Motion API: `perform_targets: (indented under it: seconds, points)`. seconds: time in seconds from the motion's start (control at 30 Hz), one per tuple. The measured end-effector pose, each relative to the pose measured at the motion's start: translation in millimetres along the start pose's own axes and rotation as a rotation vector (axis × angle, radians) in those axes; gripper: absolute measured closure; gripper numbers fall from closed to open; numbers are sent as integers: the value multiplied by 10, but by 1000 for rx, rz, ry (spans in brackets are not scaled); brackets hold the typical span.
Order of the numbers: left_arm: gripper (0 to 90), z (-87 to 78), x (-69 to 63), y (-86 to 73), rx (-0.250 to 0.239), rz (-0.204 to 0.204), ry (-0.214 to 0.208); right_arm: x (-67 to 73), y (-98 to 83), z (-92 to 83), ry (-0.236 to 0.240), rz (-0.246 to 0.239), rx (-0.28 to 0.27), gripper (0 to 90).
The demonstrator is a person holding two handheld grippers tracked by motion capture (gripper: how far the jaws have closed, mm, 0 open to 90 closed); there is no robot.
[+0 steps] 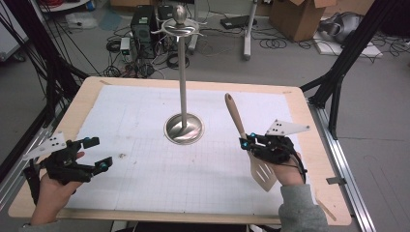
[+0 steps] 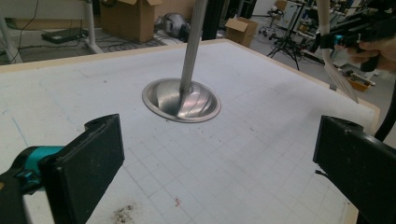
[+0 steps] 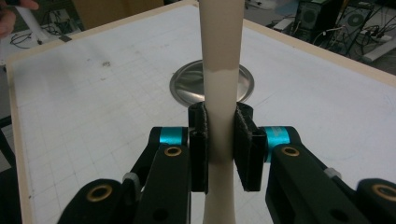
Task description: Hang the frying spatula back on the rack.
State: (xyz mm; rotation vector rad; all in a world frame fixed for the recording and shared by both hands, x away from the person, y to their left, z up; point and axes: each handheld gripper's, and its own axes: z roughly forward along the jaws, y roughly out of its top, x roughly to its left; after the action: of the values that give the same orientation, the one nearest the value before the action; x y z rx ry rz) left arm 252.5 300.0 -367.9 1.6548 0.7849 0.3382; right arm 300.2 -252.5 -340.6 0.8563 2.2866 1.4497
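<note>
Gridded white mat (image 1: 145, 159) on the wooden table (image 1: 316, 159), cluttered lab floor behind: mid-carry, hang not yet done.
Your right gripper (image 1: 246, 141) pinches the slotted spatula (image 1: 241, 133) by its handle, above the mat right of the utensil stand (image 1: 183, 72). Left gripper (image 1: 96, 154) is spread, empty, near the left edge. Next, I'd say: lift to the top hooks (image 1: 167, 30); open room around, mind the pole.

Wooden table (image 1: 92, 87), gridded mat (image 1: 145, 159), metal stand (image 1: 183, 128).

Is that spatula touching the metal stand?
Apart. The high view shows the spatula, held in the right gripper, with bare mat between it and the stand.
</note>
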Motion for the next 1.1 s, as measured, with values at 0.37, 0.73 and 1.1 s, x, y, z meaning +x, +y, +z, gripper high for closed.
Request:
perform_targets:
  seconds: [0.37, 0.73, 1.1]
  points:
    - [24, -69, -20, -8, -7, -1, 13, 26, 286, 22, 21, -14, -14, 781]
    - [24, -136, -30, -25, -13, -5, 22, 3, 545, 21, 34, -20, -29, 781]
    - [24, -187, -53, -54, -10, -8, 36, -98, 759, 33, 66, -10, -49, 781]
